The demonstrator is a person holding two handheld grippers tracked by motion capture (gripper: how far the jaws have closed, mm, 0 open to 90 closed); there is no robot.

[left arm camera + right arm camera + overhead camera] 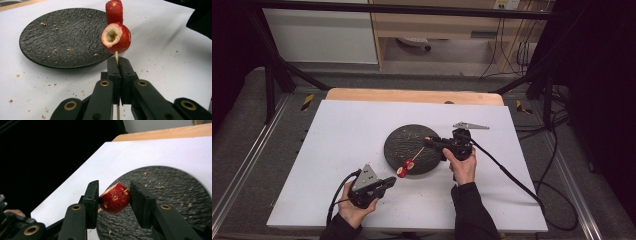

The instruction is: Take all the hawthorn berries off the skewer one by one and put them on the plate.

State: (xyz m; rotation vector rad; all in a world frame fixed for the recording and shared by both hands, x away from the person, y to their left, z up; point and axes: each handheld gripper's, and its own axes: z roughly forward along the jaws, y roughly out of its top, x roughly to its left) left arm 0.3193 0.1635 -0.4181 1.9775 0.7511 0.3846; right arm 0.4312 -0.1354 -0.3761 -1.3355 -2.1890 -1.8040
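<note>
High view: black plate (412, 148) btwn grippers, grey plate (470, 125) nr right.

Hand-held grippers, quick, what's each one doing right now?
Left hand-held gripper: shut on the skewer, which carries two fruit pieces.
Right hand-held gripper: shut on a red fruit piece at the skewer's tip.

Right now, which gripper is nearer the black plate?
Right. The right gripper hangs over the black plate, jaws shut on a red fruit piece; the left gripper sits beside its near rim.
</note>
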